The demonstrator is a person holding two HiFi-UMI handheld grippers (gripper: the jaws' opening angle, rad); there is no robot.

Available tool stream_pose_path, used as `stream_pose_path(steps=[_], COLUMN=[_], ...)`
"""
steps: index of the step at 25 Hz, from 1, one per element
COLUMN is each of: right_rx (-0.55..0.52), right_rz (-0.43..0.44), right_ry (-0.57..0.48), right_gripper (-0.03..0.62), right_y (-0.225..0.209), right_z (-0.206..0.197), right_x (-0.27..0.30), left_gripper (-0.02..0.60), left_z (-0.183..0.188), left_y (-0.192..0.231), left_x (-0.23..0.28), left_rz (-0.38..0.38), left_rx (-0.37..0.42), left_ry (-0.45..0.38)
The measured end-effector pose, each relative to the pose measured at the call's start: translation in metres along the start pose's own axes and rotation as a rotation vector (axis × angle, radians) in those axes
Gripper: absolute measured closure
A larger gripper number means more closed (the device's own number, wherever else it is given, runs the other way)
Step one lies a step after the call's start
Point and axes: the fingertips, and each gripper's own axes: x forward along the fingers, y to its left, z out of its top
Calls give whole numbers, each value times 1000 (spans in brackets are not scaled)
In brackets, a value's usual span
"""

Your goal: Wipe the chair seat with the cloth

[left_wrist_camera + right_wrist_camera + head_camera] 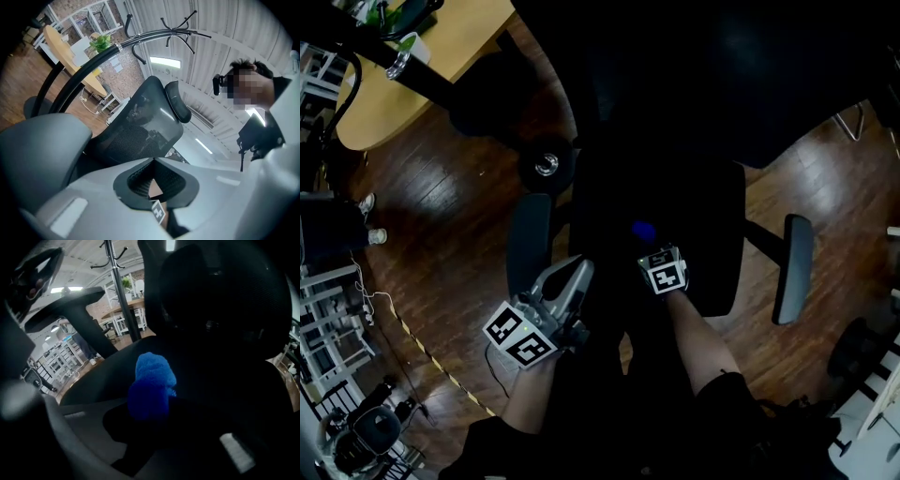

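Cloth (150,385), blue, is pinched in the right gripper (649,246) at the middle of the chair seat (712,234). The left gripper (579,274), jaws together and empty, hovers by the seat's near-left edge beside the armrest (529,242).

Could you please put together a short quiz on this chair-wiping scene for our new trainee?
1. True or false: the left tongs stand open.
2. The blue cloth is held over: A) the wooden table, B) the chair seat, C) the floor.
3. Fill in: the cloth is gripped by the ___ tongs.
Key: 1 false, they are shut and empty; 2 B; 3 right, meaning the right tongs.
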Motion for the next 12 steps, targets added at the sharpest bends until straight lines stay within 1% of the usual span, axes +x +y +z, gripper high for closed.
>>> stream_pose_path(steps=[2,4,7,9,12], right_rx=[30,56,52,76,85], right_rz=[-63,-133,-254,-302,-333], right_ry=[-5,6,29,36,39], right_gripper=[556,556,556,556,556], right_y=[-32,-68,-121,-145,-164], right_z=[-3,-19,-40,-54,-64], right_x=[-23,-47,-87,-107,-127], left_gripper=[589,589,589,589,589], left_z=[-2,-5,-9,-10,-11], left_y=[1,-1,-6,-8,-12], left_x=[6,12,23,28,35], left_rz=[-2,-12,-38,-50,-69], left_rx=[3,9,14,15,15], left_ry=[12,24,47,58,63])
